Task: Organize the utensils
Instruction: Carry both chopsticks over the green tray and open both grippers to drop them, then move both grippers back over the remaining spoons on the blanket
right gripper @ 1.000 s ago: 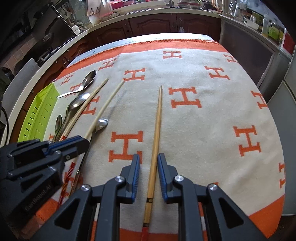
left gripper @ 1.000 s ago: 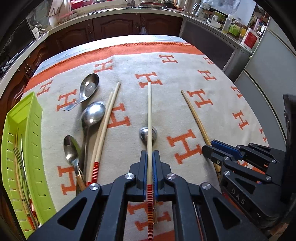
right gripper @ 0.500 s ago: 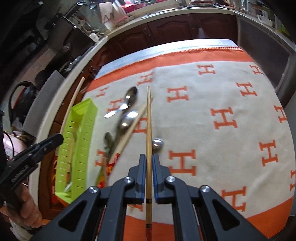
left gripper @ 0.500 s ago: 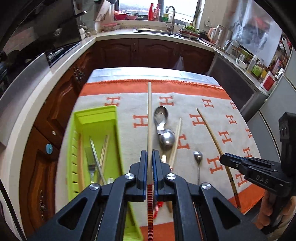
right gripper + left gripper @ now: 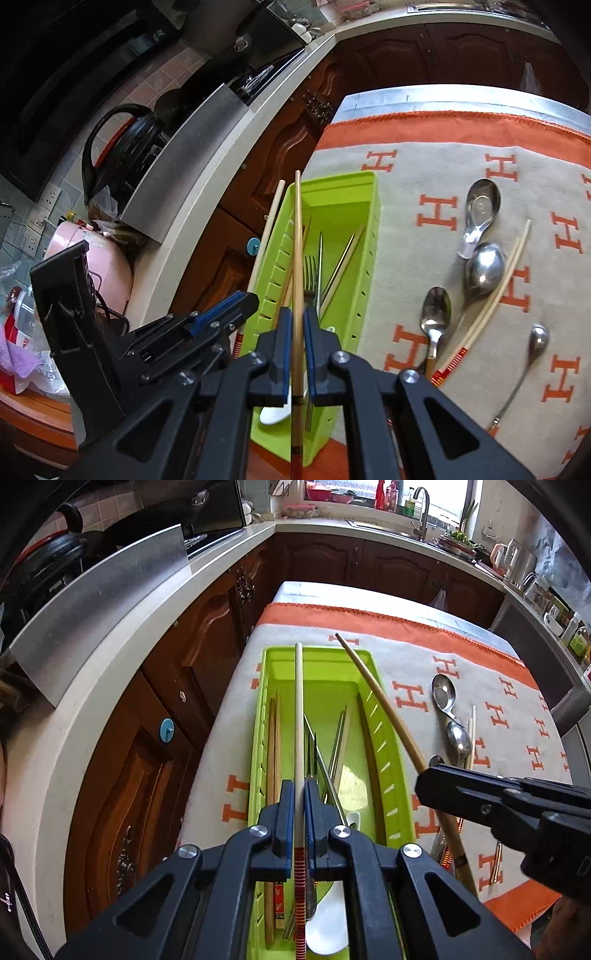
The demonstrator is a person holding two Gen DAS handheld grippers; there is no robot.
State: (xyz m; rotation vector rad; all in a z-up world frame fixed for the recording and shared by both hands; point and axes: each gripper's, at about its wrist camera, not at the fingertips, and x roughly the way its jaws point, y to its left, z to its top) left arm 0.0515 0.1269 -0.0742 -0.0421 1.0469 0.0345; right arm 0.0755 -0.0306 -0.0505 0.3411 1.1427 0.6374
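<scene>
My left gripper (image 5: 299, 794) is shut on a pale chopstick (image 5: 298, 716) with a red-striped end, held lengthwise above the green tray (image 5: 388, 738). My right gripper (image 5: 296, 321) is shut on a darker bamboo chopstick (image 5: 297, 236), also over the tray (image 5: 365, 251). In the left wrist view the right gripper (image 5: 424, 779) and its chopstick (image 5: 376, 690) cross the tray's right wall. The tray holds chopsticks, a fork (image 5: 310, 269) and a white spoon (image 5: 328, 923). Several metal spoons (image 5: 484, 266) and a chopstick pair (image 5: 495, 291) lie on the cloth.
The table carries a beige cloth with orange H marks (image 5: 439, 210). Its left edge drops to dark wooden cabinets (image 5: 207, 657). A white counter with a steel panel (image 5: 103, 605) runs along the left. A small ladle-like spoon (image 5: 535, 343) lies at the right.
Both grippers have swung left from over the cloth to above the green tray, each carrying its chopstick. The right gripper closed on its chopstick a second ago.
</scene>
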